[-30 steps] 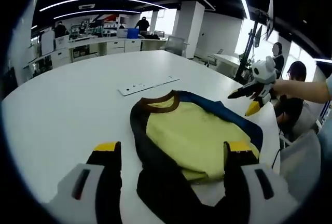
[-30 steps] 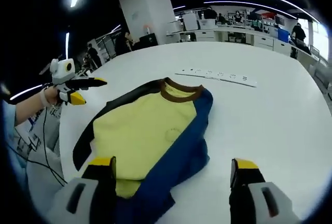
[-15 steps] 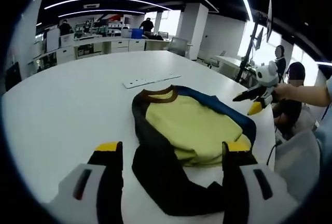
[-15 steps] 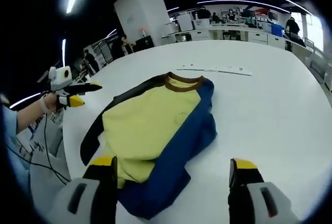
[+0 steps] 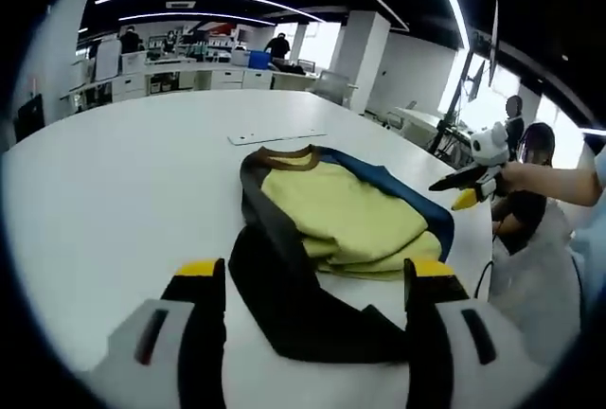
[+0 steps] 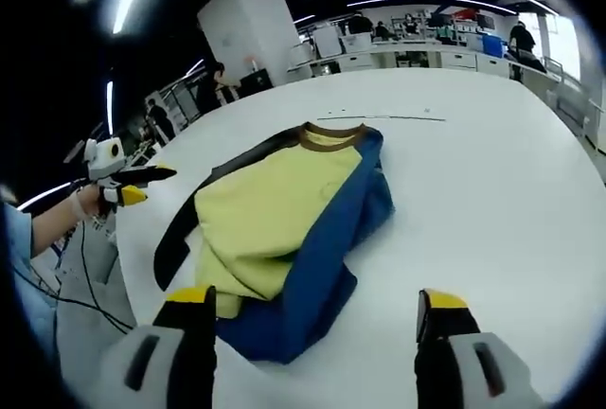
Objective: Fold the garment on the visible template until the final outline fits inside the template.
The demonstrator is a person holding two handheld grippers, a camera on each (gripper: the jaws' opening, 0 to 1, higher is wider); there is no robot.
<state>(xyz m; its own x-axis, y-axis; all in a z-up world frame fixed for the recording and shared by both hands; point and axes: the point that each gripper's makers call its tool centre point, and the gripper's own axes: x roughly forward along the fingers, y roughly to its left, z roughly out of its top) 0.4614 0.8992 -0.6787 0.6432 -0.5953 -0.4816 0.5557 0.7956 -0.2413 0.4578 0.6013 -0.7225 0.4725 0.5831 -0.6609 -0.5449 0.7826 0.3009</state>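
Note:
A yellow garment [image 5: 346, 224] with a brown collar, one black sleeve and one blue sleeve lies folded on the white table [image 5: 114, 191]. In the left gripper view the black sleeve [image 5: 294, 305] runs toward me between the jaws of my left gripper [image 5: 308, 281], which stands open above it. In the right gripper view the garment [image 6: 270, 210] shows with its blue sleeve [image 6: 317, 286] nearest, and my right gripper [image 6: 312, 310] is open over the table beside it. The right gripper [image 5: 473, 177] also appears at the far right of the left gripper view, and the left gripper [image 6: 118, 177] at the left of the right gripper view.
A long white strip [image 5: 275, 135] lies on the table beyond the collar, also seen as the strip [image 6: 383, 117] in the right gripper view. People [image 5: 530, 172] sit past the table's edge. Desks and shelves line the room's back.
Both views have pulled back and risen, so the garment looks smaller and farther. More of the black and blue sleeves now shows in front of the jaws. Both grippers stay open.

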